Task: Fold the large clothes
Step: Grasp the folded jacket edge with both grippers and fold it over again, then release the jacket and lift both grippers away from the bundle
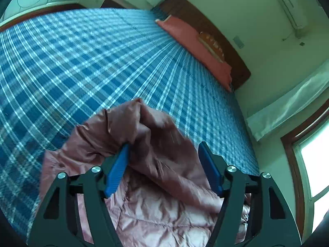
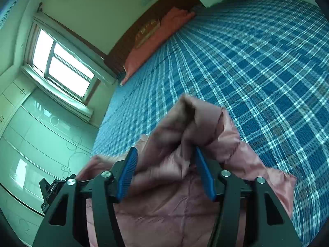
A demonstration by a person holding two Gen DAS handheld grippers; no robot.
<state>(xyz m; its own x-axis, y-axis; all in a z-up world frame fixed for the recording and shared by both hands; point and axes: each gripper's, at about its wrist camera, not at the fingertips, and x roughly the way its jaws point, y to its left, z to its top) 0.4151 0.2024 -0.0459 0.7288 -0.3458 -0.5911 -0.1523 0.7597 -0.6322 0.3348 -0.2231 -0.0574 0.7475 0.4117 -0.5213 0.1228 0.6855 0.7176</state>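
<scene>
From my left wrist, a bedroom spread out ahead: a bed under a blue plaid cover (image 1: 92, 65), a salmon-pink pillow (image 1: 197, 47) lying against the dark wooden headboard (image 1: 230, 47), an air conditioner (image 1: 287, 2) high on the pale wall and a window (image 1: 312, 160) off to the right. Down near me, the pink puffer jacket (image 1: 156, 185) lay bunched on the cover, quilted lining showing low in the frame and a crumpled ridge rising between my blue pads. My left tongs (image 1: 164, 150) stood spread wide; the left pad (image 1: 118, 170) touched a fold of the fabric, the right pad sat clear of it, so nothing was pinched.

From my right wrist, the window (image 2: 61, 65) glowed on the left above a pale wardrobe (image 2: 37, 140) printed with circles, and the plaid cover (image 2: 257, 72) ran away to the pillow (image 2: 156, 41) and headboard (image 2: 131, 47). The jacket (image 2: 174, 205) was heaped right in front, a peaked fold standing up beyond my fingertips and a sleeve-like part trailing right across the cover. My right tongs (image 2: 164, 154) were parted too, with fabric bulging up between the pads, which pressed against it on both sides without closing together.
</scene>
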